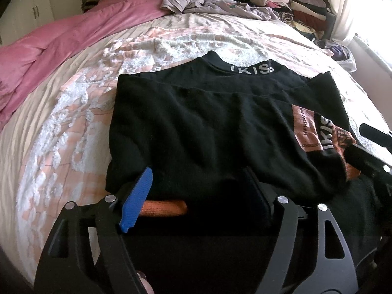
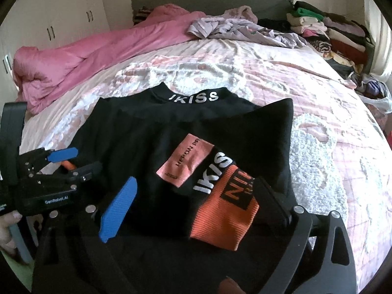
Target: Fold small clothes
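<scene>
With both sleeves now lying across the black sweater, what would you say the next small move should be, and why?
Probably bring both hand-held grippers to the near hem and fold it up toward the collar. The black sweater lies flat, its orange cuff already folded across the body, and the right hand-held gripper hangs wide open above that cuff, gripping nothing. The left hand-held gripper is already at the near edge.

left gripper (image 2: 80,161): black frame | blue pad | silver screws | white "GenRobot.AI" label
</scene>
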Motion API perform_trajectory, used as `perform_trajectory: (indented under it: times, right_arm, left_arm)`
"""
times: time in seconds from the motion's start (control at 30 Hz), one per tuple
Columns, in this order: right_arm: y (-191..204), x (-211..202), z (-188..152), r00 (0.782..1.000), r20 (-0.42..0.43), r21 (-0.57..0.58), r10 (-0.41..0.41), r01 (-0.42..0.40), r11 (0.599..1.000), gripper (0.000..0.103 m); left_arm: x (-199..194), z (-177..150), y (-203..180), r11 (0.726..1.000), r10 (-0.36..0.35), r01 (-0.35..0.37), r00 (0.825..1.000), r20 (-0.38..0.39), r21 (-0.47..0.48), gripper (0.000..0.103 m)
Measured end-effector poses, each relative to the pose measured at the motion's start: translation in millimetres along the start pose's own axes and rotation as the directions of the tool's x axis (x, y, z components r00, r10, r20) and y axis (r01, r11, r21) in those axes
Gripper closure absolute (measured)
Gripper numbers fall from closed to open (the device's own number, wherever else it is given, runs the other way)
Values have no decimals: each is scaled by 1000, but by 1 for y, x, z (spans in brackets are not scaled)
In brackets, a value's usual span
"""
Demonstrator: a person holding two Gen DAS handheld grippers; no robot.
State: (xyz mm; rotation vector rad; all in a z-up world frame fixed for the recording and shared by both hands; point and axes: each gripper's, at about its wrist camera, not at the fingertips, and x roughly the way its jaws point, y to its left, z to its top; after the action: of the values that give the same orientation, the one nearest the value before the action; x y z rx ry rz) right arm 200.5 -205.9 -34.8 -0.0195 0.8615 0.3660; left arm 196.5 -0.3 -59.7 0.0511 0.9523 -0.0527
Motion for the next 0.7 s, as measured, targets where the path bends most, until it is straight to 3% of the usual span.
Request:
perform_trajectory:
  times: [0.33, 0.7]
  right_arm:
    - [-8, -19, 2, 999, 37, 51, 24, -26, 998, 6]
    - [-16, -40, -8, 998, 61, 92, 28, -34, 995, 4]
  left_arm:
    - [-10, -2, -4, 1000, -1, 1, 1000, 4, -8, 31]
    - [-30, -2, 1, 1000, -15, 15, 999, 34, -15, 12]
